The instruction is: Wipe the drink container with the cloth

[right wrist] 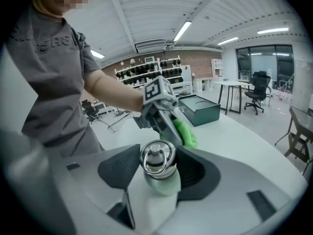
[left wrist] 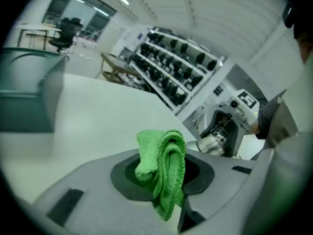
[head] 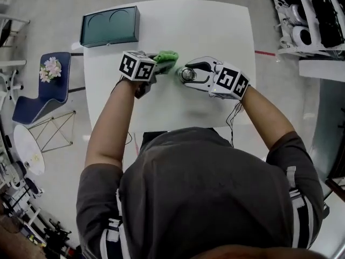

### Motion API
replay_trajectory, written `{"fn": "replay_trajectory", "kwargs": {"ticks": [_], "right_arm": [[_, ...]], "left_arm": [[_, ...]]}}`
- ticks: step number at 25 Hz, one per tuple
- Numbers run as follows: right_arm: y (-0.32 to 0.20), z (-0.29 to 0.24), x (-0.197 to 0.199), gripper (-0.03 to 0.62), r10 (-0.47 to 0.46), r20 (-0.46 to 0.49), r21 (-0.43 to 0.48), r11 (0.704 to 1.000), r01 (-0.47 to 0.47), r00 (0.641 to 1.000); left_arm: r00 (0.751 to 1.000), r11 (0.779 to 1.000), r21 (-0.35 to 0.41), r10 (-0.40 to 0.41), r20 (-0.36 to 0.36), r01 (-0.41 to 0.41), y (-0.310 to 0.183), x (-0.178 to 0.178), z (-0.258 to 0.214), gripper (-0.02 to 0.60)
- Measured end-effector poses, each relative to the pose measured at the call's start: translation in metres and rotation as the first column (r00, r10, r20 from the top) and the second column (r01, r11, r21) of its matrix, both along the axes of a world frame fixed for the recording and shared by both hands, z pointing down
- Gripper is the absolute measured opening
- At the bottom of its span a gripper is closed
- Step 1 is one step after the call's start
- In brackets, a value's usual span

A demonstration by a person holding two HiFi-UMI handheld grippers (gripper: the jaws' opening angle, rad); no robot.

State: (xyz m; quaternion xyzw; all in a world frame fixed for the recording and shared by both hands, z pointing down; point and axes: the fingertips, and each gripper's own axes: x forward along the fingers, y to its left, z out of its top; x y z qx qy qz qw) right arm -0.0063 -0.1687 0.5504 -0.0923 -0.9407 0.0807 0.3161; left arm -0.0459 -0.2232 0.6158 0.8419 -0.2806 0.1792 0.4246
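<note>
My right gripper (head: 190, 74) is shut on a pale green drink bottle (right wrist: 158, 166) with a silver ringed cap; its pads clamp the neck just below the cap. It holds the bottle (head: 187, 74) over the middle of the white table (head: 215, 31). My left gripper (head: 159, 65) is shut on a bunched green cloth (left wrist: 164, 168), which sticks up between its jaws. In the head view the cloth (head: 166, 60) is just left of the bottle's cap, with a small gap showing. The left gripper view shows the bottle (left wrist: 211, 143) off to the right, apart from the cloth.
A dark green box (head: 109, 26) stands at the table's far left corner. A blue chair (head: 43, 90) with flowers on it is on the floor to the left, and shelves of gear (head: 307, 15) stand at the right. The person's arms reach in from the near edge.
</note>
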Motion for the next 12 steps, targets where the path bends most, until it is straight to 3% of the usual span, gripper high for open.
{"fn": "replay_trajectory", "kwargs": {"ticks": [2,3,6,7,9,12], "right_arm": [[-0.004,0.001,0.002,0.225,-0.010,0.010,0.003,1.000,0.010,1.000],[-0.006,0.001,0.002,0.225,-0.018,0.016,0.006,1.000,0.018,1.000],[-0.008,0.004,0.001,0.225,-0.038,0.034,0.018,0.999,0.038,0.999],[-0.008,0.004,0.000,0.225,-0.040,0.038,0.020,0.999,0.039,0.998],[-0.005,0.006,-0.002,0.225,-0.039,0.040,0.019,0.999,0.038,0.998],[-0.002,0.006,-0.004,0.225,-0.034,0.046,0.018,0.999,0.033,0.998]], "left_arm": [[0.985,0.986,0.014,-0.166,-0.046,0.167,0.022,-0.016,-0.018,0.091],[0.964,0.966,0.016,-0.256,-0.078,0.258,0.035,-0.020,-0.026,0.091],[0.847,0.861,-0.007,-0.501,-0.178,0.508,0.067,-0.016,-0.031,0.091],[0.811,0.827,-0.018,-0.555,-0.187,0.562,0.073,-0.012,-0.026,0.091],[0.765,0.780,-0.033,-0.620,-0.176,0.625,0.082,0.001,-0.011,0.091],[0.733,0.740,-0.013,-0.669,-0.124,0.673,0.087,0.012,0.006,0.091]]}}
